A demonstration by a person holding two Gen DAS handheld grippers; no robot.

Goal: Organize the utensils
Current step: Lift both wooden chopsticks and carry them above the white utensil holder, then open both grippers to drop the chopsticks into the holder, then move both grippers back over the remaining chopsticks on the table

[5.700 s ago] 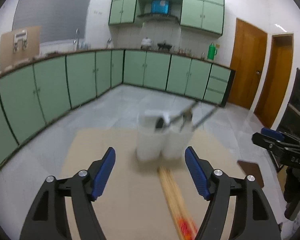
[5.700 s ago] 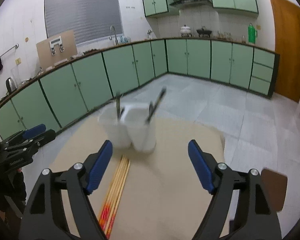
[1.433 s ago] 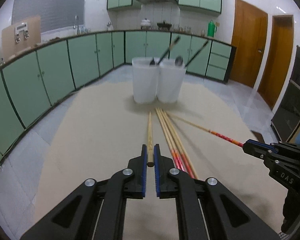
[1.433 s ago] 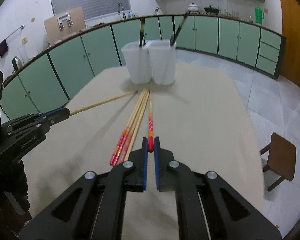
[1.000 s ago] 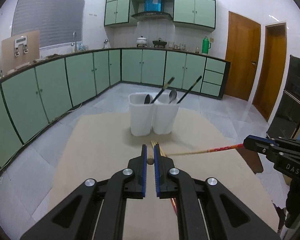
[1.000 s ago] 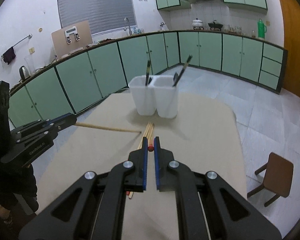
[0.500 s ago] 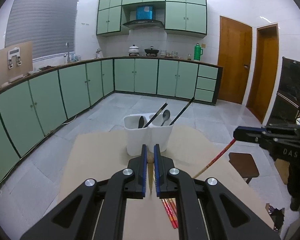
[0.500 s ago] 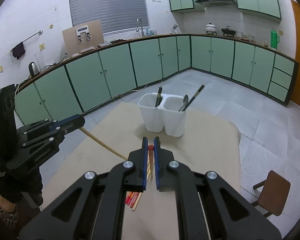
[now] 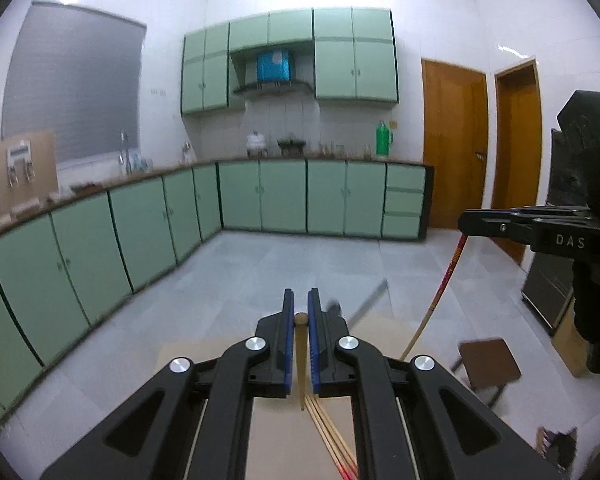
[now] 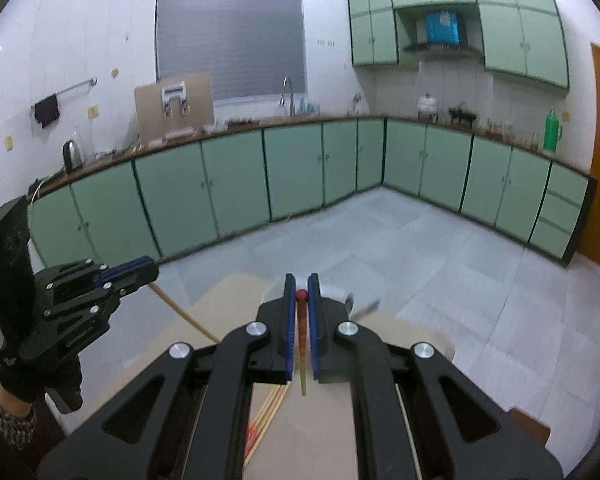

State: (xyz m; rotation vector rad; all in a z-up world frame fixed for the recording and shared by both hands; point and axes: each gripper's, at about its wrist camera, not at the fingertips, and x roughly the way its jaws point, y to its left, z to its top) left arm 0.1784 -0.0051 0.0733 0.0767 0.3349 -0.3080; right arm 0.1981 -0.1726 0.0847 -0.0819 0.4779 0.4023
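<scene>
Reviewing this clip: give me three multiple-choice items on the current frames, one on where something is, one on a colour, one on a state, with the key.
1. Where are the loose chopsticks?
A. On the table below the grippers
B. On the kitchen counter
C. On the stool

2. What colour is the end of the chopstick at the right gripper's fingers?
A. Green
B. Red
C. White

3. What state is the left gripper in?
A. Wide open, holding nothing
B. Shut on a spoon
C. Shut on a chopstick

Key:
1 A, the loose chopsticks lie on the tan table under the grippers.
2 B, the right gripper pinches a chopstick with a red end.
3 C, the left gripper has its blue fingers closed on a plain wooden chopstick that hangs down.
</scene>
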